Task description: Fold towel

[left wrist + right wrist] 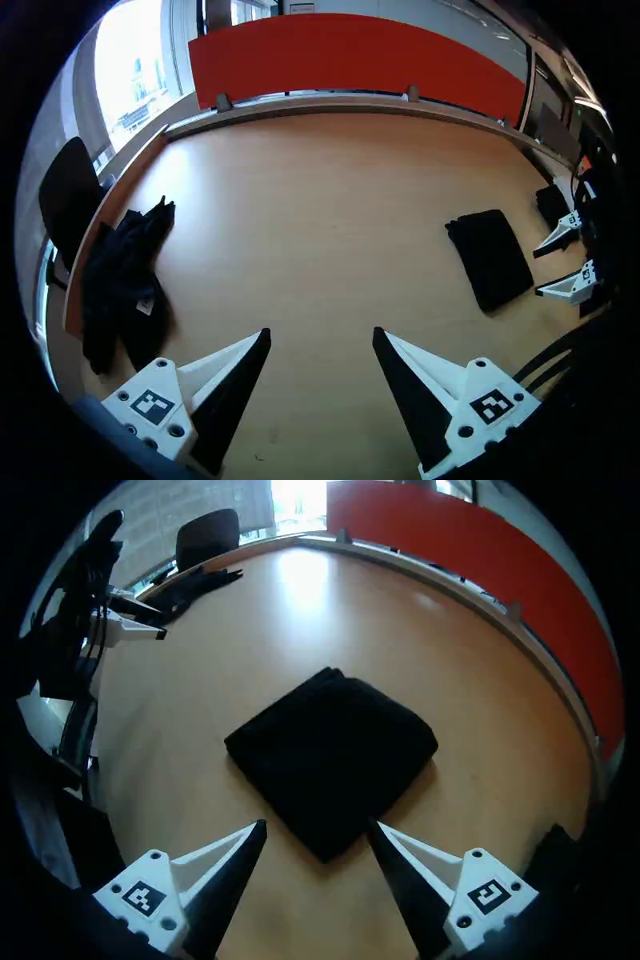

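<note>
Towel [332, 760] lies folded into a compact black rectangle, flat on the table [496, 720]. My left gripper [320, 336] and right gripper [316, 825] both have fingers spread apart.

One folded black towel [332, 756] on one wooden table [320, 200]. Two grippers: the left gripper [320, 331] and the right gripper [315, 824]. One heap of dark cloth [124, 272] — possibly several pieces, hard to tell. One black chair [68, 196] — and one red partition [352, 56].
</note>
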Action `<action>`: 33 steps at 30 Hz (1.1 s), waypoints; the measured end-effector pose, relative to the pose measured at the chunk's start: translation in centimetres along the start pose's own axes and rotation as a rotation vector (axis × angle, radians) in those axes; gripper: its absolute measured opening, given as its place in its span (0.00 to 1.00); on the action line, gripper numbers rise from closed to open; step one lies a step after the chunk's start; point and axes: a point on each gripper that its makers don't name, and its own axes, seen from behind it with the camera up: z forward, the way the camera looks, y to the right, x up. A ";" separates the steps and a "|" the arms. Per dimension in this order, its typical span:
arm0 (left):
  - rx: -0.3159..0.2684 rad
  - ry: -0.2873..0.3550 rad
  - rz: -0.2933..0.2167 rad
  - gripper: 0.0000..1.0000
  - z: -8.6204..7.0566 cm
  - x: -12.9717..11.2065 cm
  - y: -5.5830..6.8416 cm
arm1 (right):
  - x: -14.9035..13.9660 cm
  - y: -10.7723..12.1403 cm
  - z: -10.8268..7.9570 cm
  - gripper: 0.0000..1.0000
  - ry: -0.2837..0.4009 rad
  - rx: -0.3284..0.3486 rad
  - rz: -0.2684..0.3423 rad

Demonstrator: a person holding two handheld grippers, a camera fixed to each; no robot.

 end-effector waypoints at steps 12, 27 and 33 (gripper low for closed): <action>-0.003 -0.001 0.003 0.94 0.0 -0.1 0.3 | -2.5 0.1 0.2 0.70 -0.032 0.001 0.043; -0.006 0.005 0.007 0.94 -0.1 0.2 0.4 | -3.5 -0.2 1.3 0.26 -0.040 0.004 0.081; -0.007 0.005 0.011 0.94 -0.1 0.2 0.4 | -3.6 0.1 1.1 0.14 -0.034 -0.007 0.089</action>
